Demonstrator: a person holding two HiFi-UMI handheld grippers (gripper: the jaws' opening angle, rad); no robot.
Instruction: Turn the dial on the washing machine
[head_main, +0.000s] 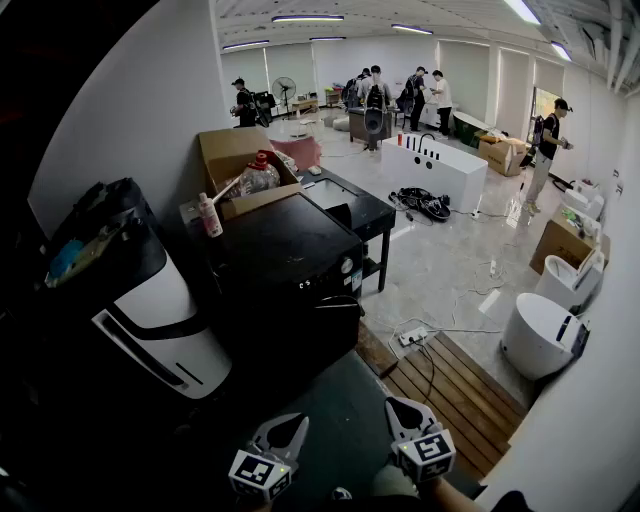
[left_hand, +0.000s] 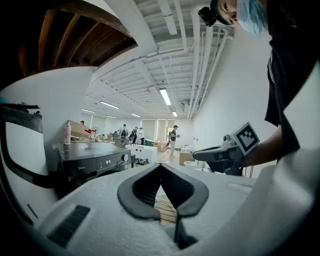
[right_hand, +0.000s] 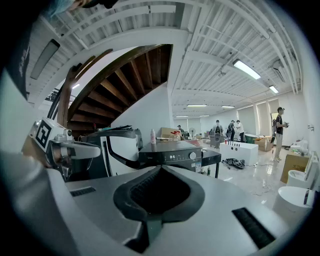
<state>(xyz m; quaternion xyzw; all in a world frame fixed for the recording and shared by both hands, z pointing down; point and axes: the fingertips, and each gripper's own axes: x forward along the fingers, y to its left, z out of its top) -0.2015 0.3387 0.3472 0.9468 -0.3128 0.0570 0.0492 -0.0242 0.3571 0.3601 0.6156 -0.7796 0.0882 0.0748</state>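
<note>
Approach step: left gripper (head_main: 288, 428) and right gripper (head_main: 402, 410) jaws closed, empty, well short of washing machine (head_main: 285, 245); next, open and reach for dial (head_main: 346, 266).

A bottle (head_main: 209, 215) stands on the washing machine's (head_main: 290, 262) top.

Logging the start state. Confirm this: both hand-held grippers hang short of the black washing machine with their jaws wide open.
Wrong on the jaws: they are shut, not wide open. The left hand-held gripper and right hand-held gripper each show closed, empty jaws in their own gripper views. Both hang short of the black washing machine.
</note>
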